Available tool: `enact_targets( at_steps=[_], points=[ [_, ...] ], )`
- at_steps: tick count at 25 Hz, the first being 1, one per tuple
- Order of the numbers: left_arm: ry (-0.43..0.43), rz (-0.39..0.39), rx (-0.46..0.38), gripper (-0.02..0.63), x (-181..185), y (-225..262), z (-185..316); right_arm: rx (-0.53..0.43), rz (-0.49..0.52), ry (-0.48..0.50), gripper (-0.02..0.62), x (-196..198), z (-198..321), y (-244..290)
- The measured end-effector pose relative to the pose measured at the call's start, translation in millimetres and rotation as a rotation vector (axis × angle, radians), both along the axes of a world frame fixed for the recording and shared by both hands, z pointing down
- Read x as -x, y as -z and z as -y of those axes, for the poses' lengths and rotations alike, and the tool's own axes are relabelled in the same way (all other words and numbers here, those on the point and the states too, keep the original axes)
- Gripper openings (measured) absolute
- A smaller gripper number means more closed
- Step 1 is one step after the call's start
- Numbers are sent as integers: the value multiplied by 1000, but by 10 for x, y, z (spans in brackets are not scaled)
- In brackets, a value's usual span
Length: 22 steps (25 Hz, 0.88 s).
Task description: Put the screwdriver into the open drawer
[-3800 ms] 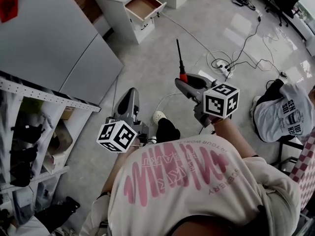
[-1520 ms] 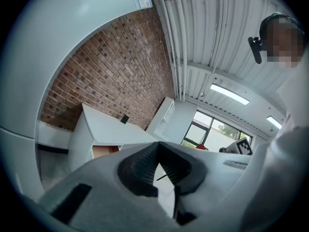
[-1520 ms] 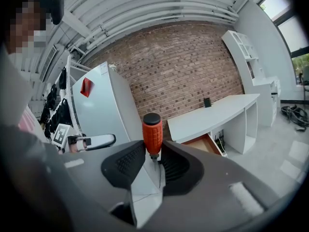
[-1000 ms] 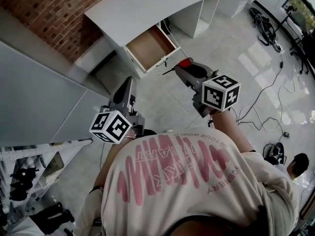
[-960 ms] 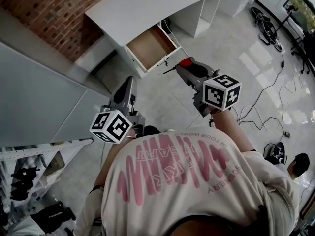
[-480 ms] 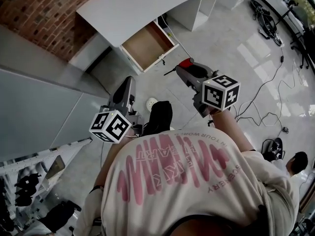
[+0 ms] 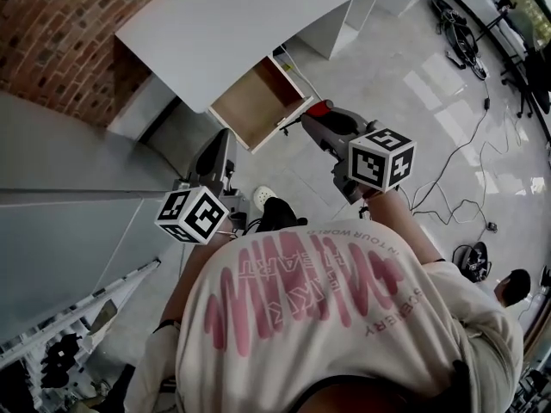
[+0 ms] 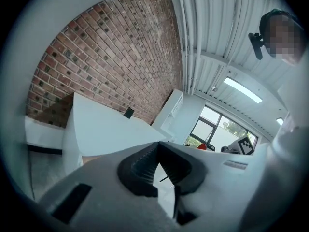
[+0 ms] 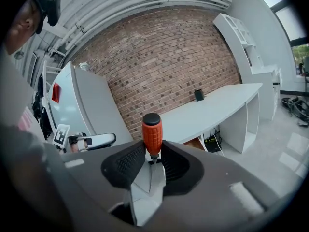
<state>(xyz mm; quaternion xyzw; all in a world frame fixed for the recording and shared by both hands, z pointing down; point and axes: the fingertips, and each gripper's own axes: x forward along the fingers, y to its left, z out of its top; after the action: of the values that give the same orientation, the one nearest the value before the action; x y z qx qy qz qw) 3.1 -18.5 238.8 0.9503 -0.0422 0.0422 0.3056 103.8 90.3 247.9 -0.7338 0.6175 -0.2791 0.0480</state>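
Note:
The screwdriver [image 9: 151, 133] has an orange handle with a black cap, and my right gripper [image 9: 152, 159] is shut on it just below the handle. In the head view the right gripper [image 7: 310, 120] hovers just right of the open wooden-bottomed drawer [image 7: 256, 101], with the screwdriver [image 7: 319, 108] pointing its dark shaft towards the drawer's front corner. The drawer looks bare inside. My left gripper [image 7: 220, 143] hangs lower left of the drawer, over the floor. Its pads [image 8: 140, 170] meet at the tips with nothing between them.
The drawer belongs to a white desk [image 7: 250, 24] against a brick wall [image 7: 52, 24]. A grey cabinet [image 7: 60, 231] stands at the left. Cables [image 7: 465, 127] trail over the glossy floor at the right. A seated person [image 7: 515, 284] is at lower right.
The desk and drawer have come closer, and the drawer now lies right beside the right gripper. The right gripper still holds the screwdriver, and the left gripper stays shut.

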Motion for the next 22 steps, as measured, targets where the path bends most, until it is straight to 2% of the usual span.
enact_targets(
  at_steps=[7,13,15,19,22],
  points=[
    [-43,55,-64,3,-357,-161,515,76,48,14,117,-368,567,-338],
    [-179,63,6,3,-475,-686,670,193,91,65,117,-510,978,-1006],
    [-195,88,18,3,-483,-889,726,237,99,87,117,-530,1088,-1239],
    [-143,215,-20,3,-438,-1335,948,313,98,122,117,-539,1324,-1656],
    [-86,298,-5,3,-389,-1645,1047,373,75,140,117,-571,1404,-1953]
  ],
)
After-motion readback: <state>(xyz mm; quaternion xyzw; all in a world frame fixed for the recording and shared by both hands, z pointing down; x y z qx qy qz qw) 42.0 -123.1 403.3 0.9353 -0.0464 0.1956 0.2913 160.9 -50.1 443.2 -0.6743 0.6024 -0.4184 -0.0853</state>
